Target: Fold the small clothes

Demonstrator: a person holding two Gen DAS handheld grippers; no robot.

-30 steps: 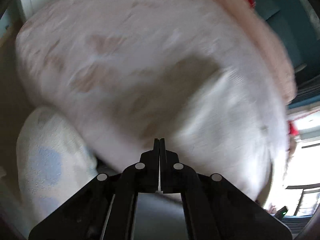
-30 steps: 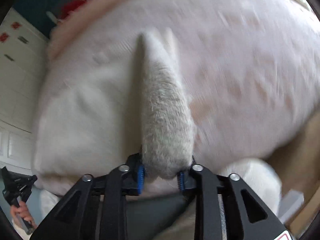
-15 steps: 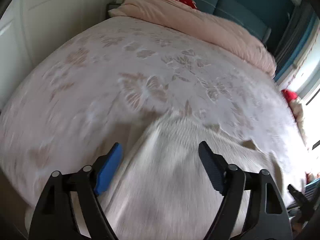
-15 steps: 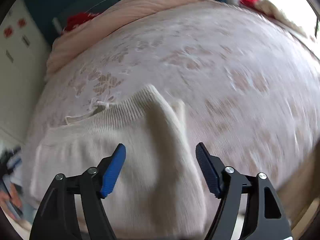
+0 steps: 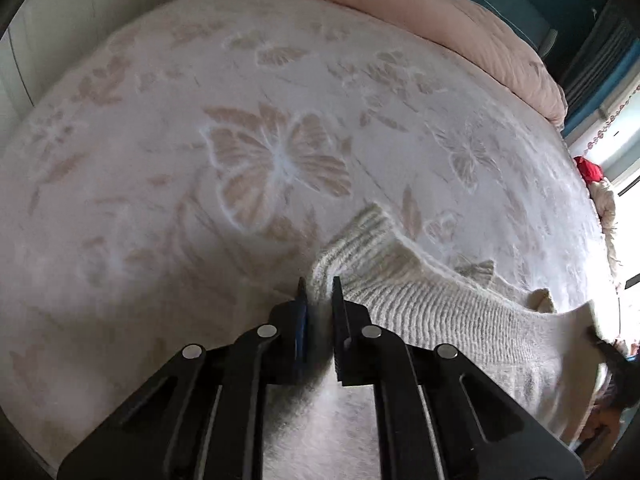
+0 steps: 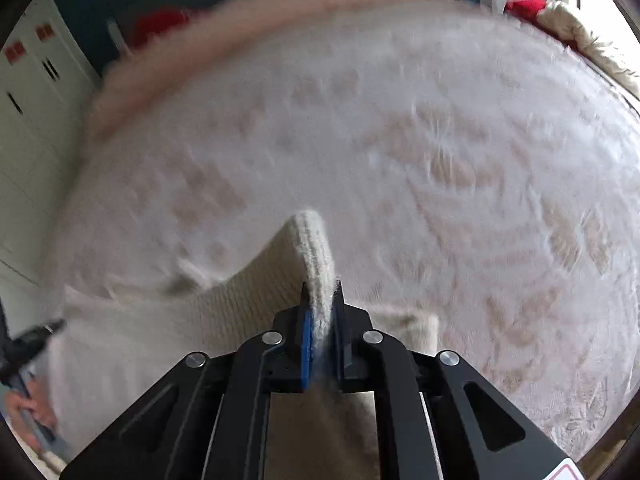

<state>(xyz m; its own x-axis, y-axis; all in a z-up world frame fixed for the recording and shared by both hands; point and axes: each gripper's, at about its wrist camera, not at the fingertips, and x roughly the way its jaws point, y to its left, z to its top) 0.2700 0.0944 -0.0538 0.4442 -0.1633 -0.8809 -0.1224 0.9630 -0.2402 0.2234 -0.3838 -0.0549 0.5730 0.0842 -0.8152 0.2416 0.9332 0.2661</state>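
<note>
Two black two-finger grippers angle steeply down toward a bed, each seen from its own wrist camera, and each is clamped on the same cream knitted sweater.

The left gripper has its jaws nearly together, pinching a ribbed edge of the sweater between blue-lined pads. Beyond the tips, the ribbed band stands up off the bed in a soft, curled fold. From there the knit stretches away to the right of the gripper in a taut, slightly sagging sheet, its rows of stitches clear and coarse, the yarn fuzzy.

The right gripper is likewise closed tight on a thick rolled edge of the sweater, which rises past its tips as a narrow rounded ridge. The rest of the garment hangs to the left of this gripper, held just above the bed. At that far left edge the other gripper and part of a hand show, blurred.

The bed is covered in a pale pink plush bedspread with a raised butterfly pattern in beige. A thicker peach quilt lies rolled along the far side of the bed, beyond the sweater. The right view is motion-blurred.
</note>
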